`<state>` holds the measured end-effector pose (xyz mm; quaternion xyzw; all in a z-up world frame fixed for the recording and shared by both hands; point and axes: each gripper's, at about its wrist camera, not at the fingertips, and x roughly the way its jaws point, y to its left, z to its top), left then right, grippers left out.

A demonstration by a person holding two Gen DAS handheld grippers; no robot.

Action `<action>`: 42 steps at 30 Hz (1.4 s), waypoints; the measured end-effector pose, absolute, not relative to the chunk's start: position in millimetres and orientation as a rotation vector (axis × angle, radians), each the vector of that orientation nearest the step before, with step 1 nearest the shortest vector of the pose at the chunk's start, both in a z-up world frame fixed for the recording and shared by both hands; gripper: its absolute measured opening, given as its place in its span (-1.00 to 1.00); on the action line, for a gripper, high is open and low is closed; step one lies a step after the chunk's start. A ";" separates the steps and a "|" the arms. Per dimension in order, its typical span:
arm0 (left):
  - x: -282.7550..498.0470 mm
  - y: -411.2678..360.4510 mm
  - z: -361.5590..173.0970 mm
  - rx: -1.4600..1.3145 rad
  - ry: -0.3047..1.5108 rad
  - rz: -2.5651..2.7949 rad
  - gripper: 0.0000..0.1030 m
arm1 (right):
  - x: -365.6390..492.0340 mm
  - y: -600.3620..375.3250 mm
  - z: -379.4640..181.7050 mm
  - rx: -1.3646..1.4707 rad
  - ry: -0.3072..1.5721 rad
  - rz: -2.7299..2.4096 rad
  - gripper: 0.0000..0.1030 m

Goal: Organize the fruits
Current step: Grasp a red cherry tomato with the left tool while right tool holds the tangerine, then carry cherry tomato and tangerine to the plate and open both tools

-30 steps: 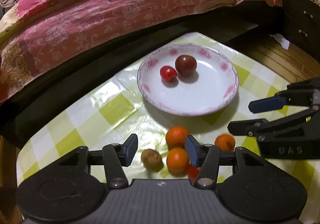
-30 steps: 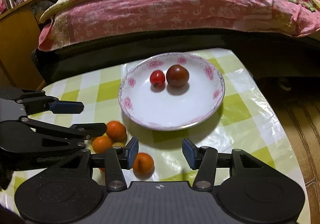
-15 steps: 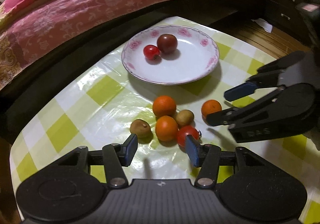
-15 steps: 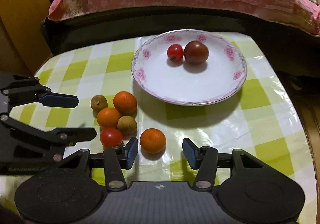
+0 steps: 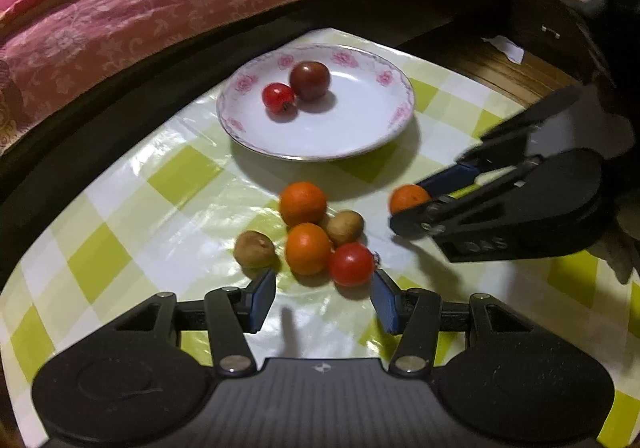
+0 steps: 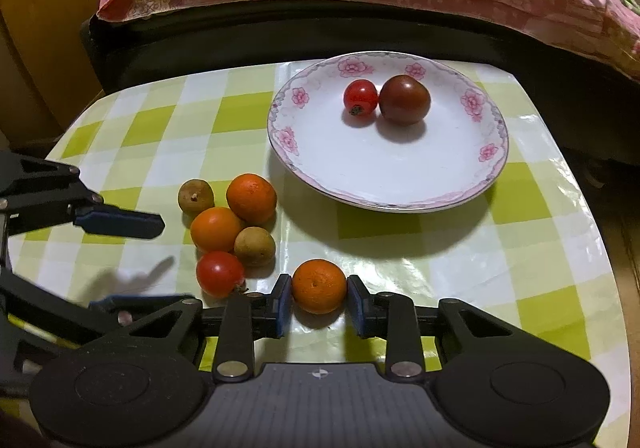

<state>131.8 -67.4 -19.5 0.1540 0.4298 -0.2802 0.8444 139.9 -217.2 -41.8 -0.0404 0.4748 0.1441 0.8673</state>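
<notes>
The right gripper (image 6: 319,302), wide a second ago, is now being closed on the lone orange (image 6: 319,285) on the table (image 6: 460,248), so a carry to the plate (image 6: 440,184) seems readied, while the left gripper (image 5: 323,302) is held apart, empty.

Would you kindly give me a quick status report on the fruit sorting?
Right hand-held gripper closing on lone orange, still on table. Left hand-held gripper open, empty, near fruit cluster. Plate holds two tomatoes; path clear.
</notes>
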 end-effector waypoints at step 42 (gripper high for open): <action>107.5 -85.0 -40.3 0.388 0.937 -0.656 -0.22 | 112.4 -226.2 -40.3 -0.129 1.049 0.367 -0.47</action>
